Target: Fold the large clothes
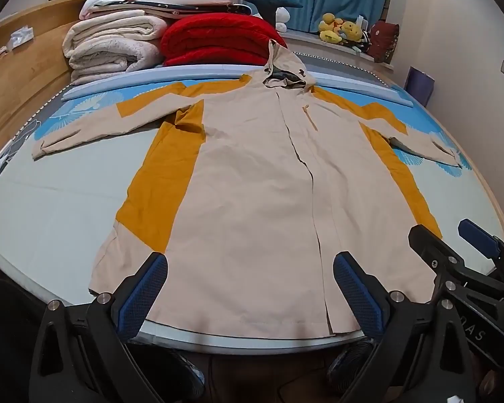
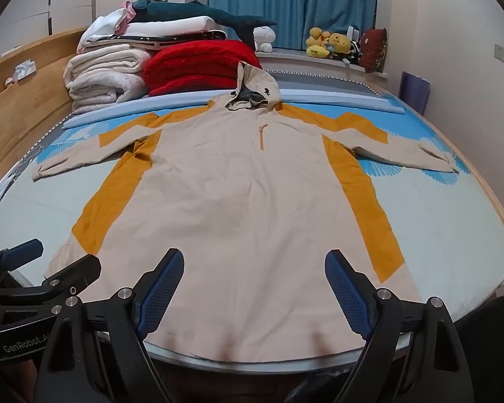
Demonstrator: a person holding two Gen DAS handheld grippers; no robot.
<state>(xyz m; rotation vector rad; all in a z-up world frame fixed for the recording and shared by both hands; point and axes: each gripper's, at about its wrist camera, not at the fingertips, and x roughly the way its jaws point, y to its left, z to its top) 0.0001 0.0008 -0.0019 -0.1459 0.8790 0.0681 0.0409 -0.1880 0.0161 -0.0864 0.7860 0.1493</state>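
A large beige and mustard hooded jacket [image 1: 252, 194] [image 2: 238, 201] lies flat, front up, on the bed, sleeves spread to both sides and hood at the far end. My left gripper [image 1: 250, 288] hovers open above the hem near the bed's front edge, blue pads wide apart with nothing between them. My right gripper [image 2: 254, 288] hovers open over the hem too, holding nothing. Each gripper shows in the other's view: the right gripper [image 1: 453, 245] at the right edge, the left gripper [image 2: 55, 258] at the left edge.
Folded white blankets [image 1: 114, 43] and a red quilt [image 1: 218, 40] are stacked at the head of the bed [image 1: 50, 215]. A wooden headboard [image 1: 20, 77] runs along the left. Plush toys [image 1: 341, 28] sit on the sill by blue curtains. A wall stands to the right.
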